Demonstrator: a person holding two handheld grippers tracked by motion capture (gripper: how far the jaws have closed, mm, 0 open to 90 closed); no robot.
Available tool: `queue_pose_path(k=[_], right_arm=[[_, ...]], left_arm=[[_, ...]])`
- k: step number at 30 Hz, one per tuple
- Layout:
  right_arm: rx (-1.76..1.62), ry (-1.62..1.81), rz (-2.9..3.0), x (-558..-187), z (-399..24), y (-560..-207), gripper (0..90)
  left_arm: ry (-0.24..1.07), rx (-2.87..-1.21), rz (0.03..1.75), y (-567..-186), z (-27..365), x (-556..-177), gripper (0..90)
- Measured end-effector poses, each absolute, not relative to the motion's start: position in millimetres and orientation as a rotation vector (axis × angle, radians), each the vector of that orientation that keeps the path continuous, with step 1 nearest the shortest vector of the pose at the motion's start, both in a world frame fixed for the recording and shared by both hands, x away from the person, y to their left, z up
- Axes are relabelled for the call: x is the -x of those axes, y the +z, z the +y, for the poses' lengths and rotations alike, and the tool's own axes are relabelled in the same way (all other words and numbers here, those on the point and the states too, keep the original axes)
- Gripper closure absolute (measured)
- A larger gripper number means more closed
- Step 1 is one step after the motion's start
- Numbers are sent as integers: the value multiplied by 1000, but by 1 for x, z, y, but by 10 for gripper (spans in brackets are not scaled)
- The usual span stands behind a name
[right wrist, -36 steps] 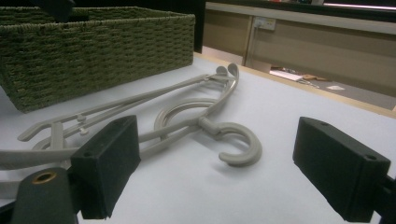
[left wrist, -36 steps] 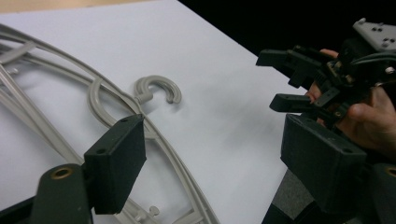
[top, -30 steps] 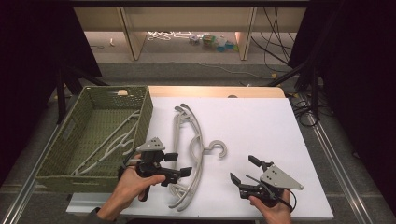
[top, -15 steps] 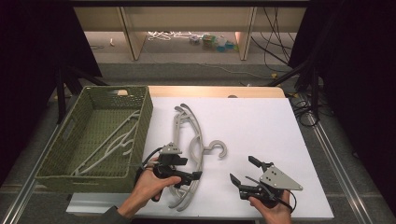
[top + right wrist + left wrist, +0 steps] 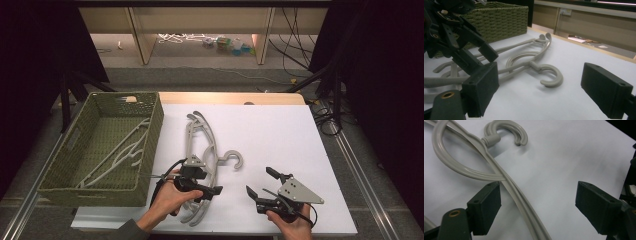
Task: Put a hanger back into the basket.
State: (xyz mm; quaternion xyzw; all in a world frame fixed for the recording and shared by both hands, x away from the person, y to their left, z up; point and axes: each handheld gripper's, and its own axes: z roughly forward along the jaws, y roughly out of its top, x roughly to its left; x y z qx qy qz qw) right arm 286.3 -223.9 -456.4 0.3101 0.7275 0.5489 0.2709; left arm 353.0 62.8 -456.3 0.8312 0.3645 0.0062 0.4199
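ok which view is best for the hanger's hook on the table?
Right gripper view: the hook lies whole and unobstructed between the open jaws. Left gripper view shows it sharp but at the frame's top edge. High view shows it whole but small.

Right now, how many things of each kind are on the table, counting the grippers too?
Grey hangers: 2, one lying on the table, one in the basket
Green woven basket: 1
Grippers: 2, the left gripper and the right gripper, both with jaws open
White table: 1
Total: 6
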Motion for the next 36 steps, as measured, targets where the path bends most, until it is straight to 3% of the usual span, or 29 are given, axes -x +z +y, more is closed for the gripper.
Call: queue_pose_path(k=[10, 15, 21, 27, 36], right_arm=[[-831, 1459, 1962, -285, -220, -456, 155], [-830, 1440, 1999, -283, -221, -454, 155], [-829, 1437, 1999, -283, -220, -454, 155], [-828, 1435, 2005, -282, -220, -454, 155], [-822, 1454, 1978, -284, -219, -456, 155]], left_arm=[[11, -2193, 912, -465, 56, -359, 285], [-28, -2169, 963, -470, 54, -365, 319], [-40, -2220, 943, -473, 55, -374, 410], [-104, -2155, 998, -479, 54, -380, 486], [-82, -2164, 1005, -484, 55, -384, 601]])
